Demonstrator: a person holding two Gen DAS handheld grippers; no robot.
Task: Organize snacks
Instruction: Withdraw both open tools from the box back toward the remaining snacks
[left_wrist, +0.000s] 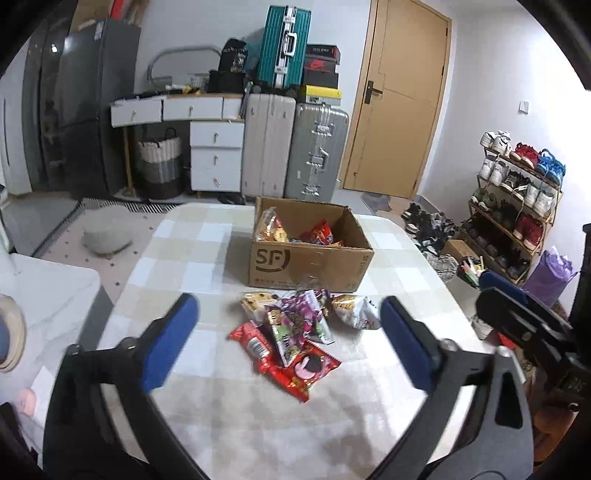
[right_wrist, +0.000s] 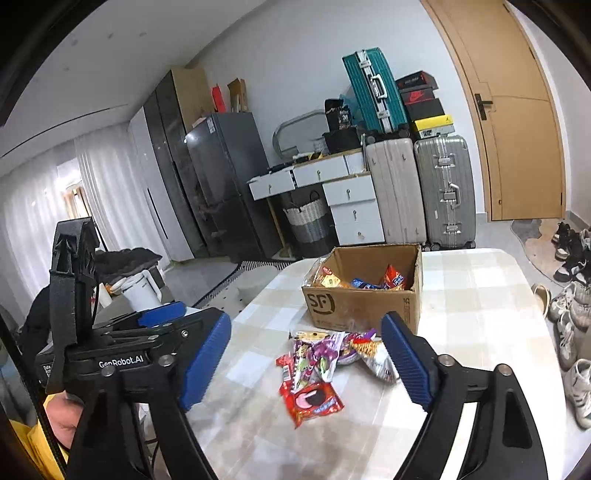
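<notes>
An open cardboard box (left_wrist: 310, 266) (right_wrist: 364, 308) marked SF stands on the checked tablecloth (left_wrist: 184, 240) and holds several snack packets (left_wrist: 317, 232) (right_wrist: 391, 278). In front of it lies a loose pile: a red packet (left_wrist: 295, 365) (right_wrist: 314, 402), a purple one (left_wrist: 303, 317) (right_wrist: 317, 354) and a silvery one (left_wrist: 356, 312) (right_wrist: 376, 363). My left gripper (left_wrist: 288, 301) hovers open above and short of the pile, with nothing between its blue pads. My right gripper (right_wrist: 306, 321) is open too, beside the left one and also empty.
Beyond the table stand suitcases (left_wrist: 317, 155), white drawers (left_wrist: 216, 155), a dark fridge (left_wrist: 85, 110) and a wooden door (left_wrist: 399, 96). A shoe rack (left_wrist: 517, 199) and loose shoes (right_wrist: 569, 332) line the right side. A white kettle (right_wrist: 142, 291) sits on the left.
</notes>
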